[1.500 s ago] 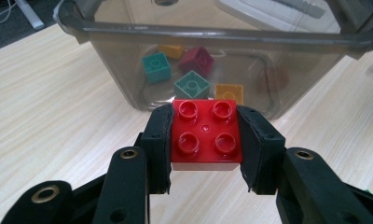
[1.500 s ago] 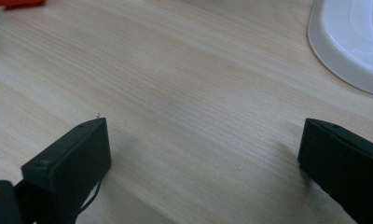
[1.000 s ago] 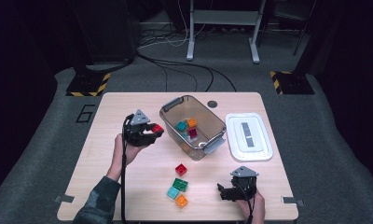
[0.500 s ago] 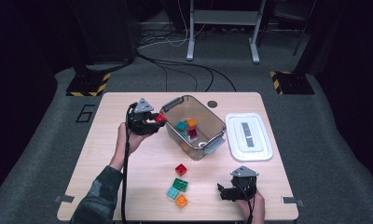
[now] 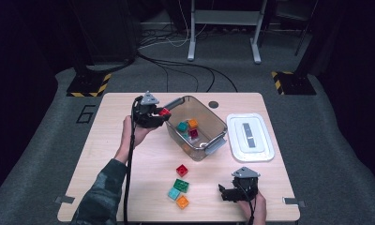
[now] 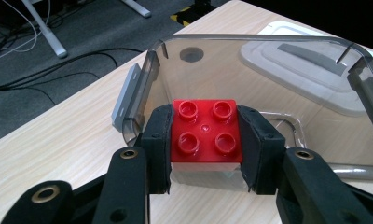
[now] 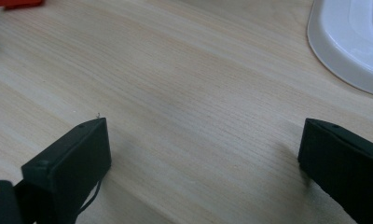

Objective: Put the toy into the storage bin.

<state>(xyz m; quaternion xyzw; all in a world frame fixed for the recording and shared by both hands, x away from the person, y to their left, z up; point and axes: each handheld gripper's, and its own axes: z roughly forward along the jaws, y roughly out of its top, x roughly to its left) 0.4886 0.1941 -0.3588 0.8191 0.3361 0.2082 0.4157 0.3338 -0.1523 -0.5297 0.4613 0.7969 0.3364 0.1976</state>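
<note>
Fingers (image 6: pixel 156 144) clamping red brick (image 6: pixel 205 130), hand raised

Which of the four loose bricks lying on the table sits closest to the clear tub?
The red brick on the table. It lies just below the clear tub, while the green, teal and orange bricks cluster farther toward the person.

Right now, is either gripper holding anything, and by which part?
The left gripper clamps a red brick by two opposite side faces, studs up. The right gripper holds nothing.
</note>
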